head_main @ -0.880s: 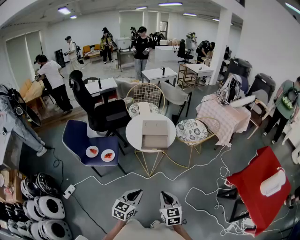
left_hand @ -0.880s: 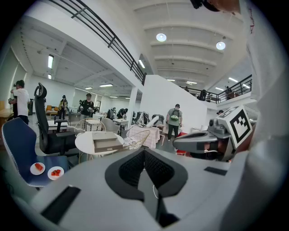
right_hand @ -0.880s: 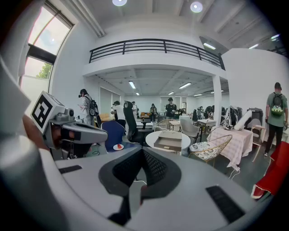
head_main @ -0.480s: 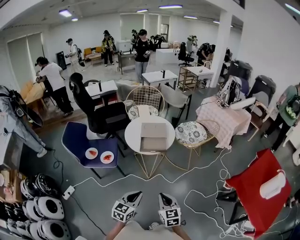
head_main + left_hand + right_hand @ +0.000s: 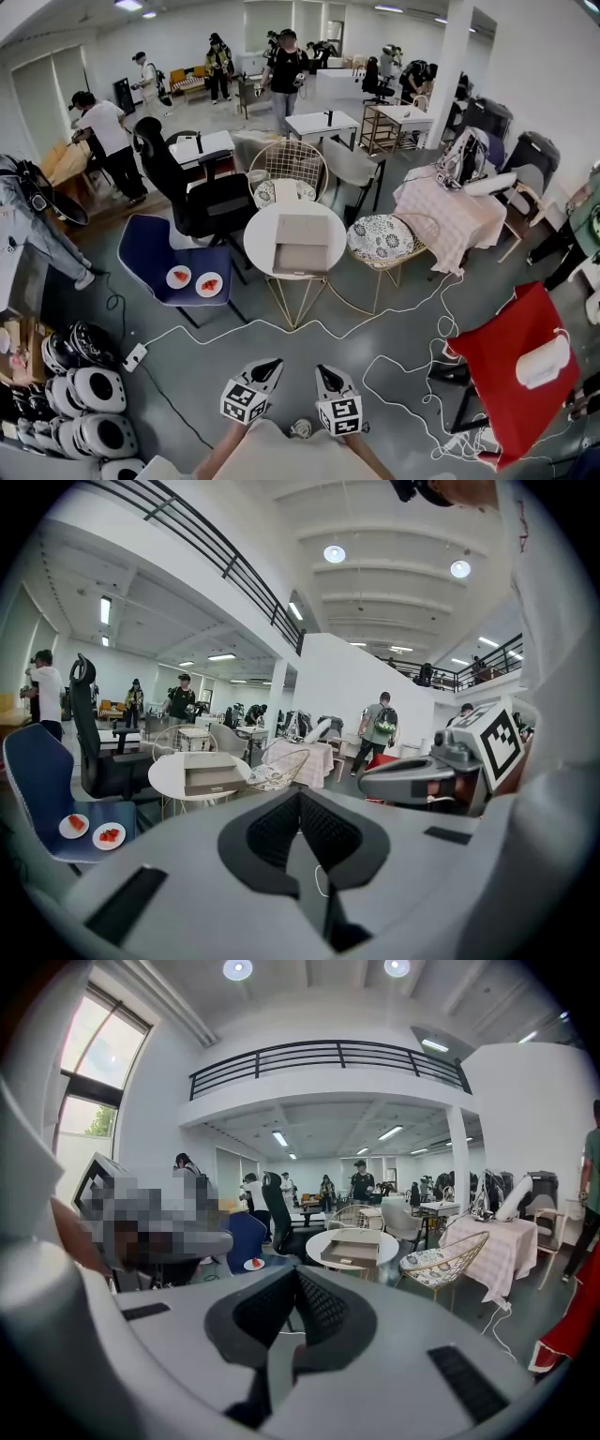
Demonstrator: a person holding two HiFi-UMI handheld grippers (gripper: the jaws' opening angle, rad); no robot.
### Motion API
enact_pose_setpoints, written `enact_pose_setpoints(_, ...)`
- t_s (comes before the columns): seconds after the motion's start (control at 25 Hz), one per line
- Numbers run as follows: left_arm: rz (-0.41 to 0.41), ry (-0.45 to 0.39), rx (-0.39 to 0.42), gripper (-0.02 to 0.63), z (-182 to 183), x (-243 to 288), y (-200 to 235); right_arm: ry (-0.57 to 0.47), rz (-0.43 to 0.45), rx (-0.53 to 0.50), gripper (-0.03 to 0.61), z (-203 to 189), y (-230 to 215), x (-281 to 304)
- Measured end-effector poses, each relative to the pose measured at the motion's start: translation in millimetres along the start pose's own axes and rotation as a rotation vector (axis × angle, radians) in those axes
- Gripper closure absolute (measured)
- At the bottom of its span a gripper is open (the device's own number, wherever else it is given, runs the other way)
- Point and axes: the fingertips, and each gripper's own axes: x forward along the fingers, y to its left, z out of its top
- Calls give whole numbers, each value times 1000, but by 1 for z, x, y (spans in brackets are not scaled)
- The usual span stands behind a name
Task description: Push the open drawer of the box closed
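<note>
A beige box [image 5: 302, 246] with its drawer pulled out toward me lies on a small round white table [image 5: 258, 248], a few steps ahead across the grey floor. The box also shows far off in the left gripper view [image 5: 214, 775] and the right gripper view [image 5: 356, 1249]. Both grippers hang close to my body at the bottom of the head view, far from the table. My left gripper [image 5: 269, 366] is shut and empty [image 5: 300, 794]. My right gripper [image 5: 323, 372] is also shut with nothing held [image 5: 295, 1274].
A black office chair [image 5: 202, 202] and a blue chair holding two plates [image 5: 155, 253] stand left of the table. A wire chair with a patterned cushion [image 5: 384, 239] is at its right. White cables [image 5: 394, 328] cross the floor. A red table [image 5: 525, 356] is at right, helmets [image 5: 84, 412] at left.
The table and box sit a little higher in the head view than before. Both grippers stay shut in about the same place near my body.
</note>
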Motion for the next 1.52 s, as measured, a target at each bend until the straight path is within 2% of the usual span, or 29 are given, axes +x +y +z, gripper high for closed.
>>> enact_pose_setpoints(0.28,3,10,-8,601,-6,17,-8,7,0,10,563,-9,-19,-5)
enact_pose_setpoints(0.72,12,-4,-11,601,0,41,10,3,4,-15,563,-1,-39,19)
enact_pose_setpoints(1.16,-37,-1,-25,601,12,102,67,22,-32,-28,563,16,-76,85)
enact_pose_setpoints(1.52,-76,10,-23,601,43,143,149,55,-52,-17,563,49,-88,172)
